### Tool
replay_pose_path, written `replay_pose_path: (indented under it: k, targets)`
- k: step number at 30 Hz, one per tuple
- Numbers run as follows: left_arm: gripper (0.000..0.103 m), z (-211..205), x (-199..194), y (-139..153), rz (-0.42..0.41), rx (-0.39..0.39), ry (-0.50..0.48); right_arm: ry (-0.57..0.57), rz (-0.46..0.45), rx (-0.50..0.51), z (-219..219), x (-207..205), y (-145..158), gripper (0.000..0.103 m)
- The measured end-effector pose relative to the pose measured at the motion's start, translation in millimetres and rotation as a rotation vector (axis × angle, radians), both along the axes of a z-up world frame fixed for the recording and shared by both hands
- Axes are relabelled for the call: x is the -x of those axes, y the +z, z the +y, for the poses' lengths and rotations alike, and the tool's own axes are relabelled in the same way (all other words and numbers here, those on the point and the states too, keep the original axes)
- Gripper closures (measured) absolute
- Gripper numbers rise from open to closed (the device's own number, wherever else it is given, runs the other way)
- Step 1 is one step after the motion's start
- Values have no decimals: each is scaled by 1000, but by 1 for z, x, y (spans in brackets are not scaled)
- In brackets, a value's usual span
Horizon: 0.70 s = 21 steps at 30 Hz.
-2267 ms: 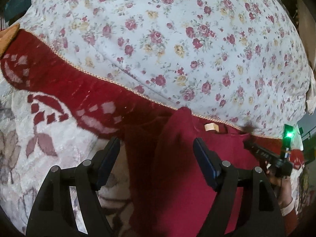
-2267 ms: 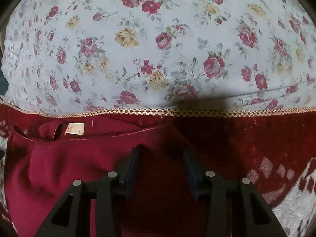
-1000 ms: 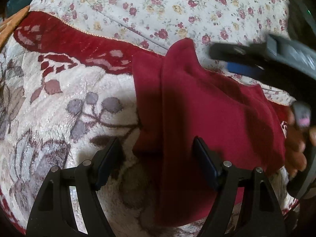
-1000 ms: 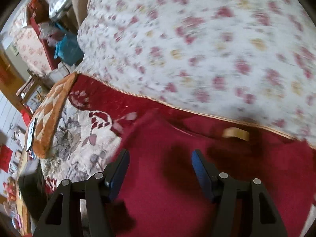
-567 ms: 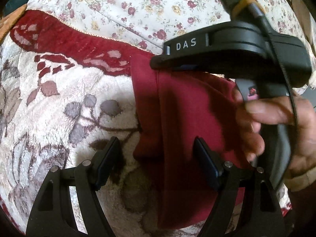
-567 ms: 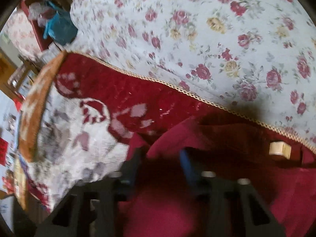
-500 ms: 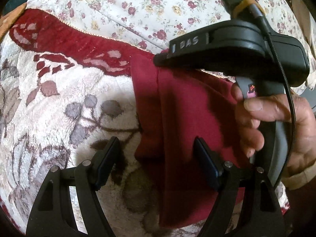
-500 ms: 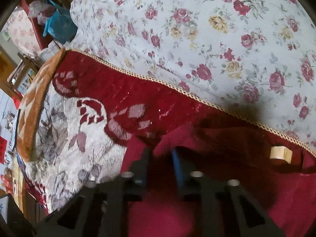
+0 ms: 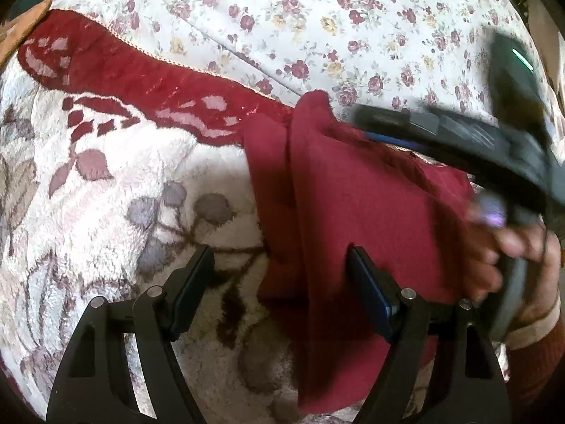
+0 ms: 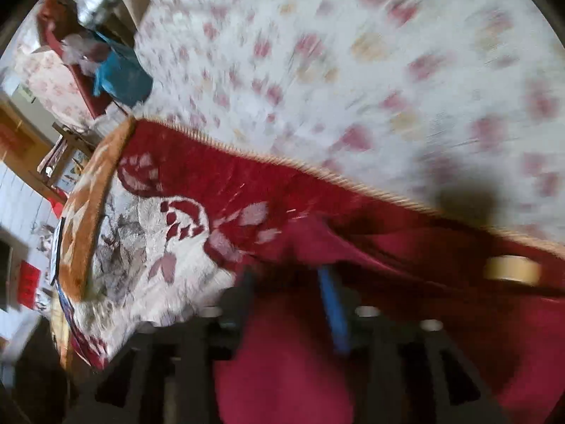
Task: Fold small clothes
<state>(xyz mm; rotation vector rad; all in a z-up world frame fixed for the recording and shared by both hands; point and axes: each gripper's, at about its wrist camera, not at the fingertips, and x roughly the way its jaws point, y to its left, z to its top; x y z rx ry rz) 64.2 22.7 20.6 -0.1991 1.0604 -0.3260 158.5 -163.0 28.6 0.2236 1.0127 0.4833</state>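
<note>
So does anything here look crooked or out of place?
Only the dark red garment: it lies rumpled on the patterned blanket, its top corner poking over onto the floral sheet. No tear or spill is visible. The right wrist view is blurred.

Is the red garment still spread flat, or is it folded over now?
Partly folded. In the left wrist view the red garment has its left side doubled over in a lengthwise layer, lying on the blanket; a full fold cannot be confirmed.
</note>
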Motion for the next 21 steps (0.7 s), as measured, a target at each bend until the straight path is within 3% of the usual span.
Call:
replay_pose_path:
  k: [3,5,6,10,11,12,14,17,21]
  targets:
    - [24,-2,-4,-1,-4,3,9,-108,-108,123,-64,29,18,58]
    - [24,-3,-5,-2,-7,-4,12,-192,-111,232,-103,38,16,58]
    - [23,-5,-5,-2,-10,-13,12,-267,-65,300,-131,41,9,59]
    - [23,-8,-8,-4,-19,-27,7,-447,43,398,-201,45,-18,65]
    - [23,-8,-8,-5,-21,-30,7,-465,76,400,-212,44,-29,73]
    - [23,-9,-9,-6,-25,-33,8,-471,104,346,-222,43,-37,73]
    - [23,-9,-8,-7,-29,-37,9,-483,93,311,-227,44,-36,73]
    - [23,-9,-6,-6,-35,-46,11,-468,43,366,-212,50,-19,72]
    - [23,-10,-4,-4,-46,-62,9,-357,-6,264,-171,63,7,70]
